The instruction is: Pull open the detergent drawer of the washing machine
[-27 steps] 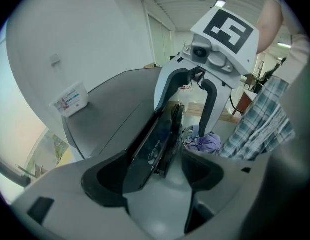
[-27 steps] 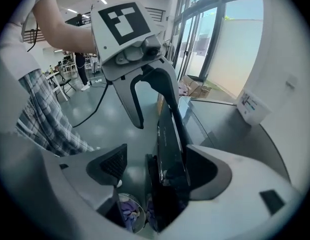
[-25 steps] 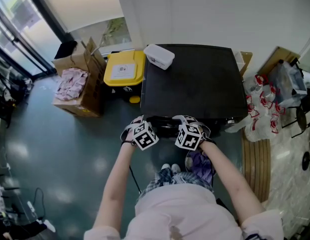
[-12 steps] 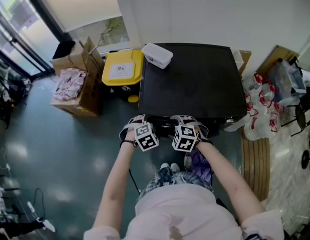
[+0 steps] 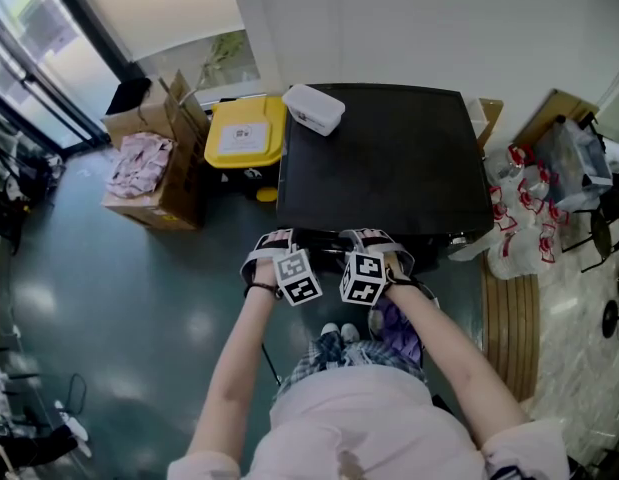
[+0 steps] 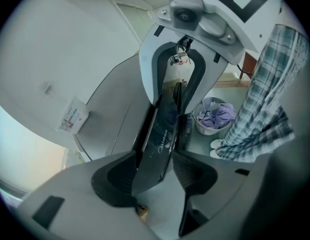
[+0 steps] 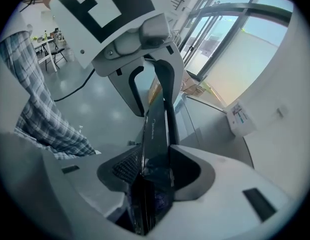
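Note:
The black washing machine [image 5: 389,158] stands in front of me in the head view. Both grippers are at the upper left of its front edge. Its glossy black detergent drawer front [image 6: 162,134] runs edge-on between the jaws in the left gripper view. My left gripper [image 6: 155,169] has just been closing and its pads press on this panel. In the right gripper view the same drawer front [image 7: 156,134] sits between the pads of my right gripper [image 7: 156,176], which has also just been closing on it. From above, left gripper [image 5: 272,240] and right gripper [image 5: 369,238] sit side by side.
A white lidded box [image 5: 316,109] lies on the machine's back left corner. A yellow-lidded bin [image 5: 246,133] and cardboard boxes [image 5: 154,173] stand to the left. A basket of purple laundry [image 6: 215,116] sits by my feet. Bags [image 5: 519,218] crowd the right side.
The two marker cubes have come closer together and rolled a little. Both pairs of jaws have narrowed onto the drawer front. The hands stay at the same spot on the machine's front edge.

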A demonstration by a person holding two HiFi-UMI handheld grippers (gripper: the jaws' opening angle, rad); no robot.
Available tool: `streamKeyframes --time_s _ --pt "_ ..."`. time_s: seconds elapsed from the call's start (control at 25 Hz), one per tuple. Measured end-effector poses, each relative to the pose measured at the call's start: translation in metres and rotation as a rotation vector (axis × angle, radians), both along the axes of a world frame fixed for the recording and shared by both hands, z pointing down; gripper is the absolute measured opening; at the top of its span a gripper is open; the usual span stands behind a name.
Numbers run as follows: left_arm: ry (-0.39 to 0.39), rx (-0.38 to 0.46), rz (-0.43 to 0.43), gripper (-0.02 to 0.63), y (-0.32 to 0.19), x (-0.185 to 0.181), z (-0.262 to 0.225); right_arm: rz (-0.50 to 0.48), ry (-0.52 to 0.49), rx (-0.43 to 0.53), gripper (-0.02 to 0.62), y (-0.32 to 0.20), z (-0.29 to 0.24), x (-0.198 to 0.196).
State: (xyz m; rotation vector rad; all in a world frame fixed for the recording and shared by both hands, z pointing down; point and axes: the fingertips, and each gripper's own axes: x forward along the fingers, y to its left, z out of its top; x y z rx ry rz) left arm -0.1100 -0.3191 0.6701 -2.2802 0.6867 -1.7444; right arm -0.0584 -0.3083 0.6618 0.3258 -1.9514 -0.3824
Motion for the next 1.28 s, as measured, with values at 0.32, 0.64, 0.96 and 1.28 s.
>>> streamKeyframes --time_s 0.32,0.64,0.96,1.28 --pt "-0.097 0.121 -0.004 0.152 -0.013 -0.002 -0.002 0.026 0.021 0.091 0.121 -0.010 -0.006 0.001" --pt "-0.167 0.179 0.029 0.104 -0.016 -0.003 0.001 0.031 0.053 0.122 0.080 -0.013 -0.003 0.001" --pt "-0.150 0.175 0.039 0.100 -0.015 -0.003 -0.001 0.026 0.040 0.113 0.075 -0.012 -0.006 0.000" --pt "-0.153 0.162 0.058 0.092 -0.008 -0.005 0.001 0.023 0.010 0.080 0.069 -0.005 -0.006 -0.001"
